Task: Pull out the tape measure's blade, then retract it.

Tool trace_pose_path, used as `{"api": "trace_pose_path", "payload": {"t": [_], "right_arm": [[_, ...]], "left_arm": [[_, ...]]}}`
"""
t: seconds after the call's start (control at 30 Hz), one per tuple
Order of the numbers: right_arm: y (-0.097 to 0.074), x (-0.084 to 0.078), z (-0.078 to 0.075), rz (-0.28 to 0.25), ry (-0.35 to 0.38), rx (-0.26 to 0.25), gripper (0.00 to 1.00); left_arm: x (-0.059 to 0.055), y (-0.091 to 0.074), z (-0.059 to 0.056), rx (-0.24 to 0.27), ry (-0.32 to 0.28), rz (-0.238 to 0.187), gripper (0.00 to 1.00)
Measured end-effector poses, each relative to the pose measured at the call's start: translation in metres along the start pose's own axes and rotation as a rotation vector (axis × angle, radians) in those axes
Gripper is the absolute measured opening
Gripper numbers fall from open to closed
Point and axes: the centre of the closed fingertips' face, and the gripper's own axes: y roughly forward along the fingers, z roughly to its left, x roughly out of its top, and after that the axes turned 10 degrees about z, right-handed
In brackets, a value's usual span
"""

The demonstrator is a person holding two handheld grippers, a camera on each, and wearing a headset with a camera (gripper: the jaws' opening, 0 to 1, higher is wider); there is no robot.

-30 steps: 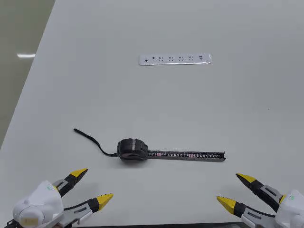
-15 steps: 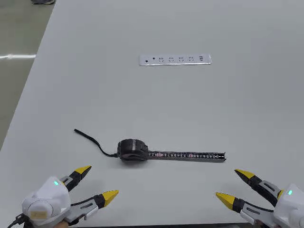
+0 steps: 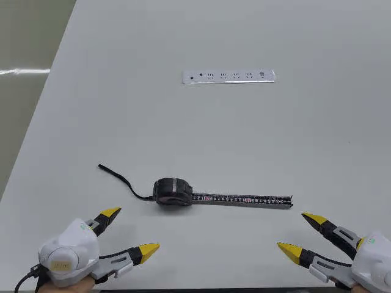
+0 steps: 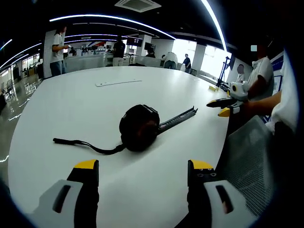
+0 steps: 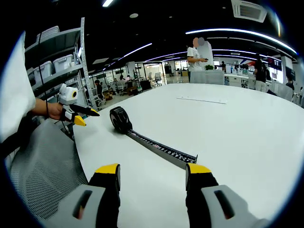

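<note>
Left gripper edged toward tape measure; blade numerals illegible.

A broad, pale grey surface carries a black round-cased tape measure. Its dark, marked blade lies flat, pulled out, and a black wrist strap trails from the opposite side. A white multi-socket power strip lies well beyond.

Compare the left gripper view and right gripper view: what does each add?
Left gripper view adds: the black strap trailing off the tape measure, and an outside look at the open right gripper. Right gripper view adds: the blade close enough to see its markings, and an outside look at the open left gripper. Both: tape measure, blade pulled out flat, and the power strip.
</note>
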Motion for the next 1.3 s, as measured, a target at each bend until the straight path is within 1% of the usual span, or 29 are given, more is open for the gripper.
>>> {"api": "trace_pose_path", "payload": {"t": [0.07, 0.13, 0.2, 0.23, 0.3, 0.33, 0.47, 0.63, 0.67, 0.73, 0.8, 0.93, 1.17, 1.3], "right_arm": [[0.0, 0.0, -0.001, -0.001, -0.001, -0.001, 0.55], [0.001, 0.001, -0.001, -0.001, -0.002, -0.003, 0.55], [0.001, 0.001, -0.002, 0.0, -0.003, -0.003, 0.55], [0.001, 0.002, -0.002, -0.001, -0.002, -0.004, 0.55], [0.002, 0.002, -0.002, 0.0, -0.003, -0.005, 0.55], [0.002, 0.003, -0.003, -0.001, -0.002, -0.005, 0.55], [0.002, 0.004, -0.004, -0.003, -0.002, -0.007, 0.55], [0.003, 0.006, -0.006, -0.006, -0.001, -0.009, 0.55], [0.002, 0.007, -0.007, -0.007, -0.002, -0.008, 0.55], [0.002, 0.007, -0.008, -0.009, -0.002, -0.009, 0.55], [0.003, 0.008, -0.009, -0.009, -0.002, -0.009, 0.55], [0.005, 0.01, -0.011, -0.012, -0.004, -0.01, 0.55], [0.007, 0.013, -0.013, -0.013, -0.007, -0.007, 0.55], [0.007, 0.013, -0.015, -0.017, -0.003, -0.01, 0.55]], "left_arm": [[0.001, 0.002, 0.0, -0.002, 0.013, 0.004, 0.76], [0.002, 0.006, 0.0, 0.002, 0.035, 0.025, 0.78], [0.007, 0.01, -0.003, -0.004, 0.057, 0.024, 0.8], [0.009, 0.011, -0.002, -0.001, 0.06, 0.02, 0.81], [0.01, 0.015, -0.001, -0.004, 0.05, 0.036, 0.84], [0.012, 0.017, -0.001, -0.003, 0.051, 0.035, 0.84], [0.018, 0.021, -0.005, -0.006, 0.076, 0.037, 0.84], [0.021, 0.026, -0.002, -0.002, 0.039, 0.042, 0.86], [0.022, 0.026, 0.0, 0.008, 0.038, 0.04, 0.86], [0.025, 0.027, -0.001, 0.009, 0.028, 0.038, 0.86], [0.026, 0.029, 0.002, 0.016, 0.017, 0.038, 0.87], [0.033, 0.031, 0.007, 0.043, -0.022, 0.025, 0.88], [0.039, 0.042, 0.005, 0.053, -0.039, 0.044, 0.9], [0.044, 0.048, 0.005, 0.062, -0.06, 0.043, 0.92]]}}
